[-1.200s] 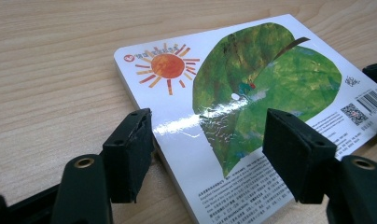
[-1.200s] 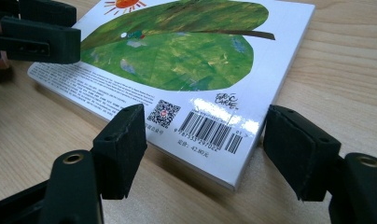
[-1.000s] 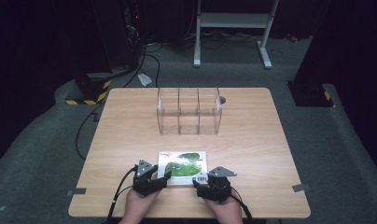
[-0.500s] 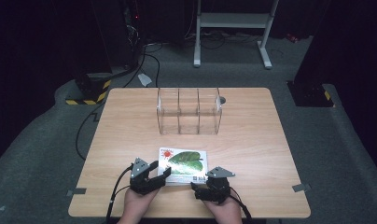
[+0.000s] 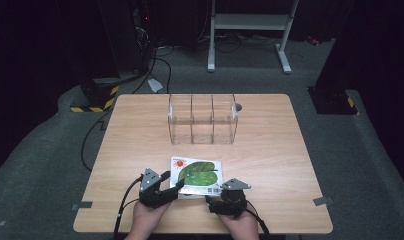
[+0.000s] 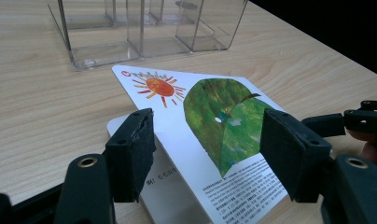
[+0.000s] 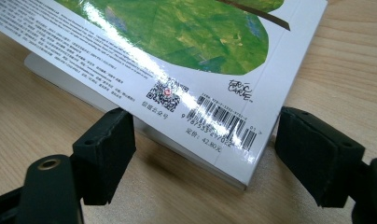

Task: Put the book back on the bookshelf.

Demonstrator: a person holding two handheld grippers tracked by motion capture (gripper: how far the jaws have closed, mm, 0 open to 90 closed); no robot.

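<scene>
- Book (image 5: 197, 175) is lying face-down on the desk (image 5: 270, 165), near the person's edge, with its back cover showing a green leaf, a red sun and a barcode.
- Both grippers are sitting at the book's near edge: the left gripper (image 5: 172, 181) is reaching at the near left corner, and the right gripper (image 5: 214, 197) is pointing at the near right corner by the barcode.
- In the left gripper view, the left gripper's (image 6: 207, 149) jaws are standing wide apart, released, with the cover's near left part between them; whether either jaw is touching the book is hard to tell.
- In the right gripper view, the right gripper's (image 7: 205, 154) jaws are likewise spread and released, straddling the barcode corner of the book (image 7: 186, 60) without pinching it. The cover there is looking slightly raised above the white pages beneath.
- Farther back, a clear plastic organizer (image 5: 202, 119) with three upright compartments is standing well apart from the book, and the compartments are looking empty.
- Judging by the layout, the work is looking like lifting the book and slotting it upright into a compartment; that is only just beginning.
- Nothing is gripped yet, so closing on the book, raising it, turning it on edge and carrying it to the organizer are all remaining.
</scene>
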